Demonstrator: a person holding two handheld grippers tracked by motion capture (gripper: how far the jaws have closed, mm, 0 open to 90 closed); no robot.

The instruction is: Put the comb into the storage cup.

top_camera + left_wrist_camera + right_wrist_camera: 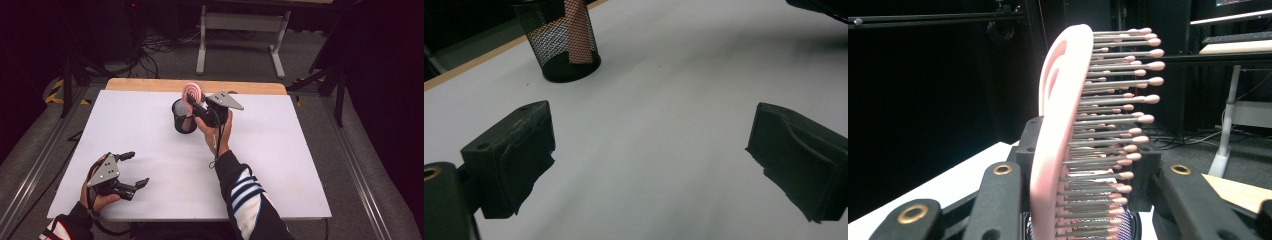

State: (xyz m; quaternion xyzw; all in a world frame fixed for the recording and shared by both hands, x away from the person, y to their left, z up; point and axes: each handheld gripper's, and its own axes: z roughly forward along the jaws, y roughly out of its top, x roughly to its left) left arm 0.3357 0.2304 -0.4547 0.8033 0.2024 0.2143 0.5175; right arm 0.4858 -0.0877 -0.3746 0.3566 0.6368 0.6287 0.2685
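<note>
Gripping a pink plastic bristle hairbrush (pixel 1063 145) (light, stiff; best clamped across its head) over the black mesh cup (pixel 184 116), right gripper (pixel 197 107); left gripper (pixel 134 169) gapes empty, near left.

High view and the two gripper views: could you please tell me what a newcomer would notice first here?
The pink hairbrush stands out at once: the right gripper is shut on it, holding it upright with its handle end in the black mesh cup near the far edge of the white table. Next comes the left gripper, resting open at the near left corner with nothing between its fingers.
</note>
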